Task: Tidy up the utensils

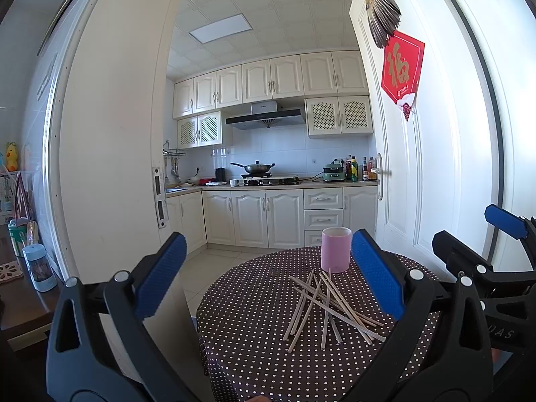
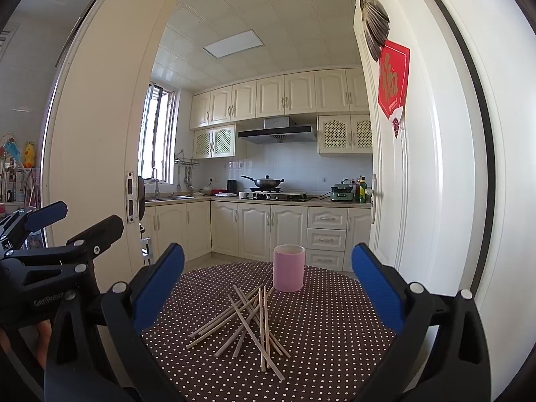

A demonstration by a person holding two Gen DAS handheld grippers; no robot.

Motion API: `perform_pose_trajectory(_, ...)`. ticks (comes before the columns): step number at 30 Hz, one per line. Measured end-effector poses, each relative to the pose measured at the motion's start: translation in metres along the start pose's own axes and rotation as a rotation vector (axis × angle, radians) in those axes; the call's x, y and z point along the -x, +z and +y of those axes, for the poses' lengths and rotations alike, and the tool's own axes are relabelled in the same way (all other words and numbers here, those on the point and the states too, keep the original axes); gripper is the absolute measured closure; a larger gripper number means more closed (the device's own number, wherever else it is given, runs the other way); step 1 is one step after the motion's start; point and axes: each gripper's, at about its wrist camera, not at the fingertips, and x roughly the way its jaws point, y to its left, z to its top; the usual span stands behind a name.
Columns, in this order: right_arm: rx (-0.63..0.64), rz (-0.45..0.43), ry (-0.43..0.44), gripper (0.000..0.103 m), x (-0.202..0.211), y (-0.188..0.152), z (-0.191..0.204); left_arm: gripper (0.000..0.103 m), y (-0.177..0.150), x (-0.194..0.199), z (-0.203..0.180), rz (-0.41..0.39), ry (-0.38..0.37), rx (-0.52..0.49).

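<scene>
Two grippers noted, both held above the near edge of the table, neither touching anything. Left gripper [image 1: 268, 274]: blue-padded fingers [image 1: 160, 274] spread wide apart, nothing between them. Right gripper [image 2: 268, 288]: fingers likewise spread wide, nothing held. Seen side by side, each visible at the edge of the other's view. Just beyond the fingertips: loose pile of wooden chopsticks [image 1: 330, 305], crossed over one another at mixed angles, lying flat on the round table [image 2: 335, 335] with brown polka-dot cloth. Immediately past the pile, at the far side of the table: pink cylindrical cup [image 1: 336, 249], upright, open at top, far ends of several sticks close to its base. Farther off: kitchen with white cabinets [image 2: 268, 227], wok [image 2: 266, 183] on the stove, open white door [image 1: 402, 167] at right carrying a red decoration.
</scene>
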Motion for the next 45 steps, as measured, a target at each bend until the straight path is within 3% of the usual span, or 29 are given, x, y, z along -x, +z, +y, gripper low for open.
perform_pose_trajectory(45, -0.003, 0.017, -0.001, 0.007, -0.002, -0.004, 0.001, 0.006, 0.001, -0.008, -0.009, 0.016, 0.011, -0.003)
